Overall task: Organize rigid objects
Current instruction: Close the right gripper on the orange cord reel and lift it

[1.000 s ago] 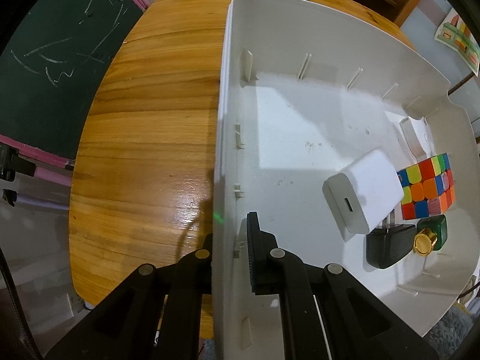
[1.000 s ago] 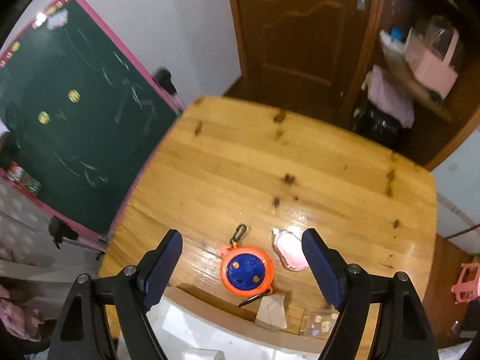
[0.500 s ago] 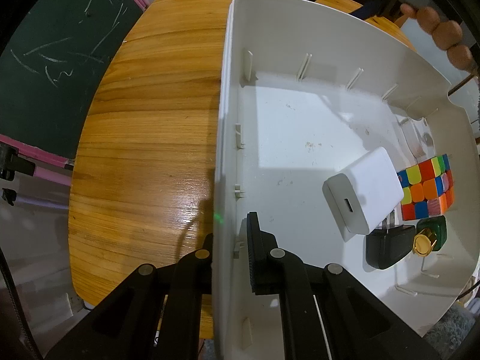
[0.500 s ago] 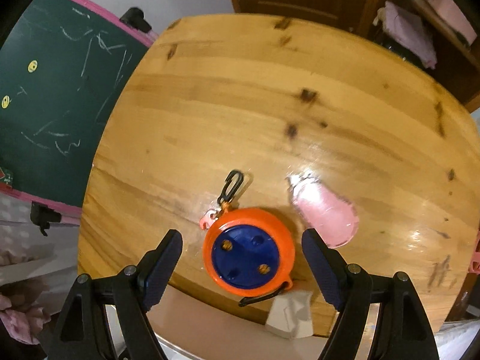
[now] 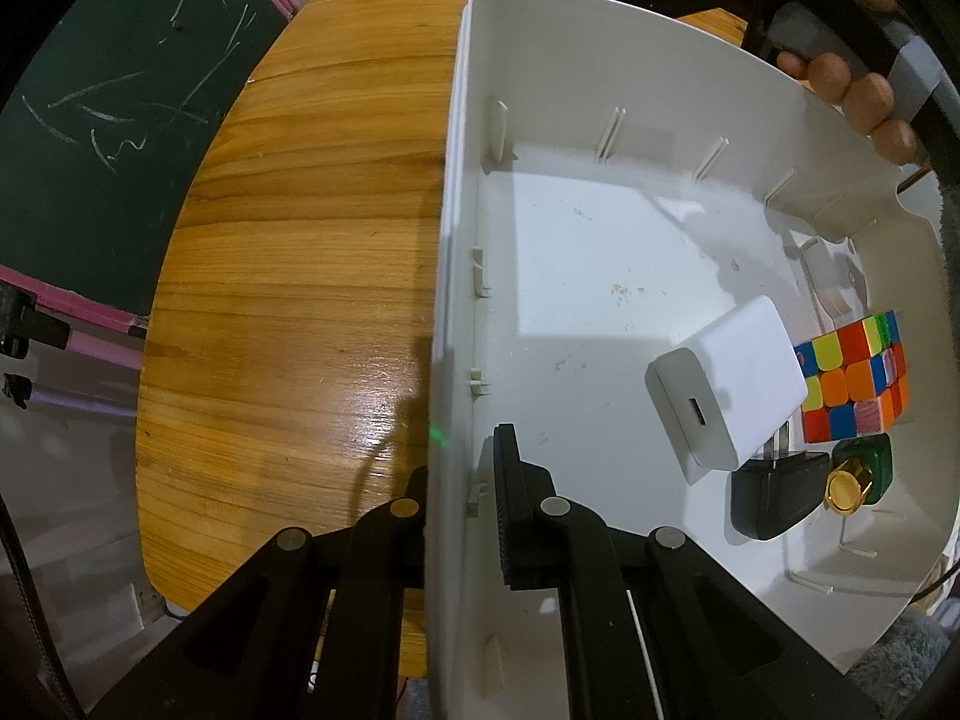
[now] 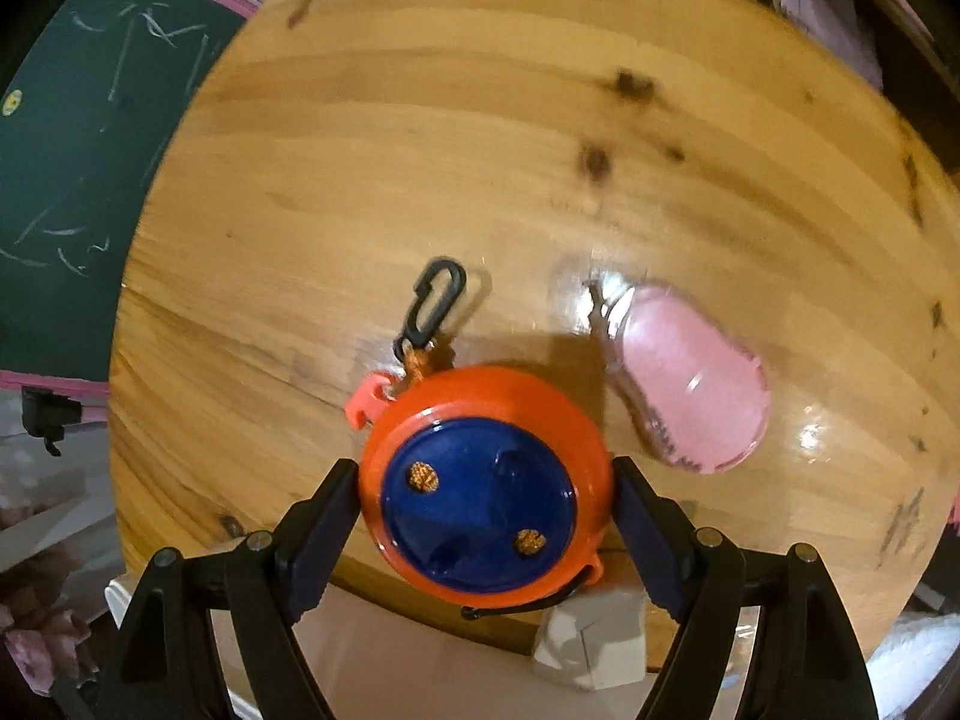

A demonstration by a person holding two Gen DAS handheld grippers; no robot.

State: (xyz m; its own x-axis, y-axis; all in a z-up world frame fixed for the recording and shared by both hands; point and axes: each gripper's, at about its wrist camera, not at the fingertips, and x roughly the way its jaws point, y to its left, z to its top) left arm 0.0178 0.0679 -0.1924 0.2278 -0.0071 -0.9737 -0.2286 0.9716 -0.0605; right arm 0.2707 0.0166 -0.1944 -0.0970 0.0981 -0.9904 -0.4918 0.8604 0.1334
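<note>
My left gripper [image 5: 462, 462] is shut on the left wall of a white bin [image 5: 456, 240], one finger outside and one inside. In the bin lie a white charger [image 5: 726, 384], a colour cube [image 5: 852, 384], a black adapter [image 5: 771, 498] and a green bottle with a gold cap [image 5: 861, 474]. In the right wrist view, an orange reel with a blue centre [image 6: 486, 492] and a black clip [image 6: 435, 300] lies on the wooden table [image 6: 420, 150]. My right gripper [image 6: 483, 467] points straight down over it, open, with one finger close on each side of the reel.
A pink oval object [image 6: 696, 378] lies on the table just right of the reel. A small white object [image 6: 591, 642] sits at the table's near edge. A green chalkboard [image 5: 90, 90] stands left of the table. A person's hand [image 5: 852, 84] shows beyond the bin's far rim.
My right gripper has come down over the orange reel, which now sits between its fingers. The hand with that gripper has entered the left wrist view. My left gripper has not moved.
</note>
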